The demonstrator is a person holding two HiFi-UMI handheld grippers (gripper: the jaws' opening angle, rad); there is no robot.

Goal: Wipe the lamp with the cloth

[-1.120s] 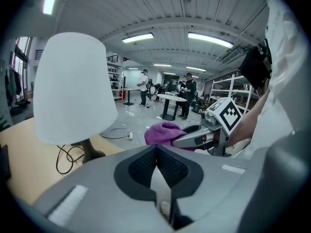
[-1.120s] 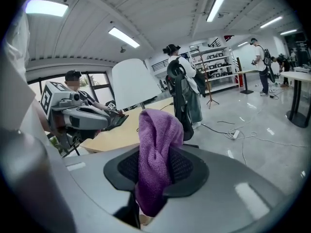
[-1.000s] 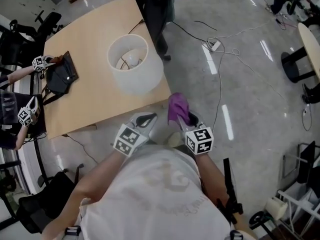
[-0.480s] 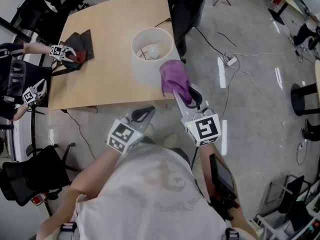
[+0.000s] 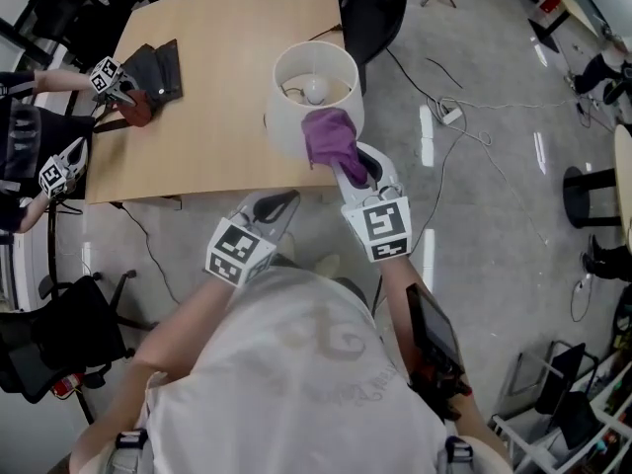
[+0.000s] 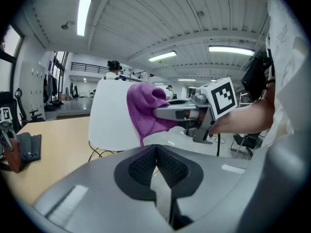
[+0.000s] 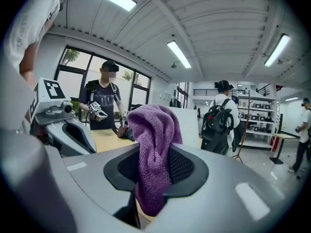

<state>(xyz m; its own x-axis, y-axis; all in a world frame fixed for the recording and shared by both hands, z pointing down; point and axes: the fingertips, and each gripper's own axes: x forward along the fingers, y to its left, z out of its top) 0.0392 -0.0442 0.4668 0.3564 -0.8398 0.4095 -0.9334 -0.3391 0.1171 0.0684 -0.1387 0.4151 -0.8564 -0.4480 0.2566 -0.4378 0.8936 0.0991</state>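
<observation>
The lamp [image 5: 296, 126] stands on the near edge of the wooden table, its white drum shade open at the top with the bulb [image 5: 315, 89] showing inside. My right gripper [image 5: 353, 169] is shut on a purple cloth [image 5: 329, 136], which bunches up out of the jaws [image 7: 153, 130]. It holds the cloth at the shade's near right side; I cannot tell whether they touch. In the left gripper view the cloth [image 6: 145, 108] hangs in front of the shade [image 6: 109, 118]. My left gripper [image 5: 280, 203] is shut and empty, lower and to the left, off the table's edge.
The table [image 5: 217, 38] also carries a dark pouch [image 5: 158, 65] at its far left. Another person works there with two grippers [image 5: 107, 75]. A black chair [image 5: 370, 8] stands behind the lamp. Cables and a power strip [image 5: 449, 117] lie on the floor to the right.
My right gripper has risen and moved forward with the cloth, from below the table edge to the shade's near side. The left gripper has lifted a little.
</observation>
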